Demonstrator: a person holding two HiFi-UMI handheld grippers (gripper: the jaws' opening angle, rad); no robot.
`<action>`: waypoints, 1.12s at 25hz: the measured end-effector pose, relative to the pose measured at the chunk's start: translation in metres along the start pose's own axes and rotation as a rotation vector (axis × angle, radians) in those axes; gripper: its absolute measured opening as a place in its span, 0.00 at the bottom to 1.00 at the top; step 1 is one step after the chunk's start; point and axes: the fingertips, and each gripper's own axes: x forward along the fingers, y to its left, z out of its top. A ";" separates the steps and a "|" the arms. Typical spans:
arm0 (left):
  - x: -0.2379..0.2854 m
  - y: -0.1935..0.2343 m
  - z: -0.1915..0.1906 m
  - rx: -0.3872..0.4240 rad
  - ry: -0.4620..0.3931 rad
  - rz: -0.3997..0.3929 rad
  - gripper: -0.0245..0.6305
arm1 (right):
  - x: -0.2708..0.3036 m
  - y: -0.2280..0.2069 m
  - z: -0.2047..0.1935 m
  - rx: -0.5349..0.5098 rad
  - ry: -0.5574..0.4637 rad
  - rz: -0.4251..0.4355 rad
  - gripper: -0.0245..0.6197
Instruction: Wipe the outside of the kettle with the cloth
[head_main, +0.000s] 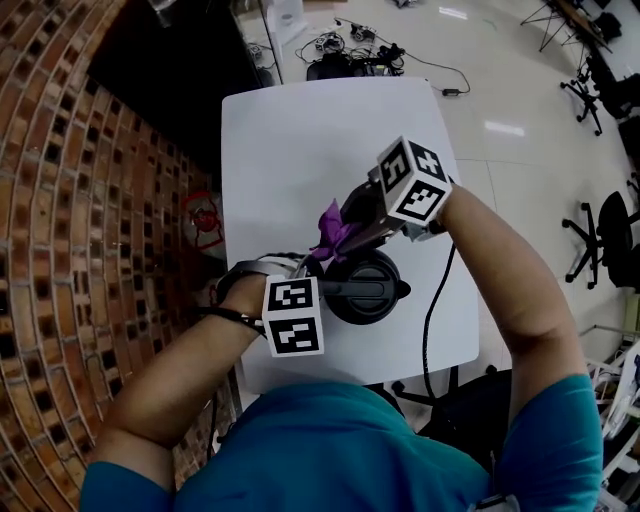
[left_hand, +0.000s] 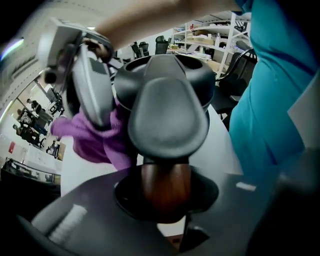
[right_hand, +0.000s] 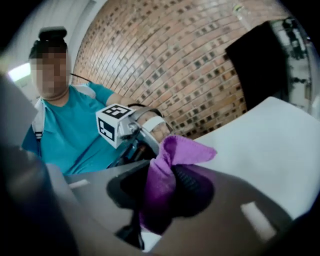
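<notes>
Brown handle (left_hand: 165, 187) shows only in left gripper view.

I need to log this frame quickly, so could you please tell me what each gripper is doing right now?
Left gripper: closed on the kettle's brown handle.
Right gripper: closed on the purple cloth.

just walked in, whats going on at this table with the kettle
A person holds a gripper in each hand over a white table. The left gripper has its jaws closed on the brown handle of a black kettle, steadying it. The right gripper grips a purple cloth, which sits against the kettle's side, apparently mid-wipe.
</notes>
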 end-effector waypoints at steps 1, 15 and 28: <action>0.000 0.000 0.000 -0.009 -0.005 -0.008 0.19 | -0.014 0.002 -0.007 0.019 -0.068 -0.046 0.22; -0.003 -0.006 0.002 -0.306 -0.044 -0.043 0.18 | -0.032 0.088 -0.109 0.389 -0.795 -0.688 0.21; 0.002 -0.010 0.005 -0.282 -0.001 -0.011 0.18 | 0.021 0.098 -0.040 0.812 -1.195 -0.471 0.21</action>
